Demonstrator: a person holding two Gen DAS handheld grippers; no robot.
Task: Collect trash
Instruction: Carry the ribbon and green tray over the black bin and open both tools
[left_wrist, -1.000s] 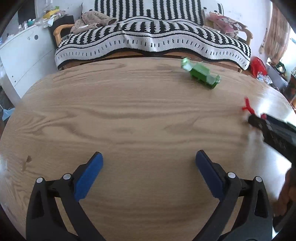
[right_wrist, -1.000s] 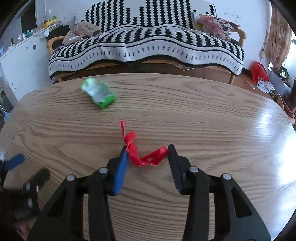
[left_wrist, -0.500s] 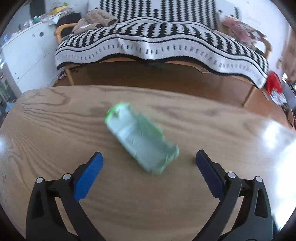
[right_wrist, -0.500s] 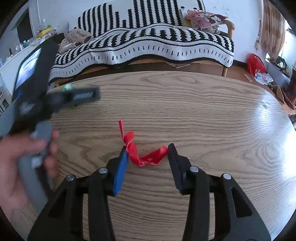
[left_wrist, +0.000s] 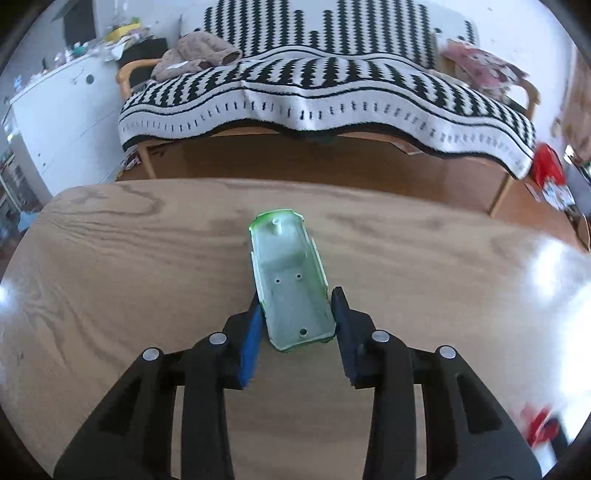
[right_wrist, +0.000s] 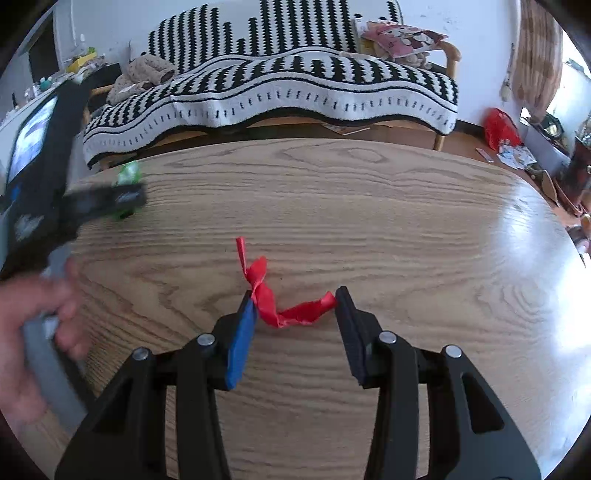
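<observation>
A pale green plastic shell piece (left_wrist: 290, 280) lies on the wooden table (left_wrist: 129, 280). My left gripper (left_wrist: 295, 314) has closed its two fingers against the shell's near end. In the right wrist view the shell (right_wrist: 127, 173) shows as a green blur behind the left gripper body. A twisted red ribbon scrap (right_wrist: 280, 299) lies on the table between the fingers of my right gripper (right_wrist: 293, 304). Those fingers stand part open, touching the ribbon's ends without pinching it. The red ribbon (left_wrist: 539, 424) also shows blurred at the lower right of the left wrist view.
A sofa with a black-and-white striped blanket (left_wrist: 325, 96) stands beyond the table's far edge. A white cabinet (left_wrist: 55, 122) is at the left. A red bag (right_wrist: 500, 127) and scattered items lie on the floor at the right.
My left gripper moved across the table to the green shell and closed on it. My right gripper stayed around the red ribbon with the same opening.
</observation>
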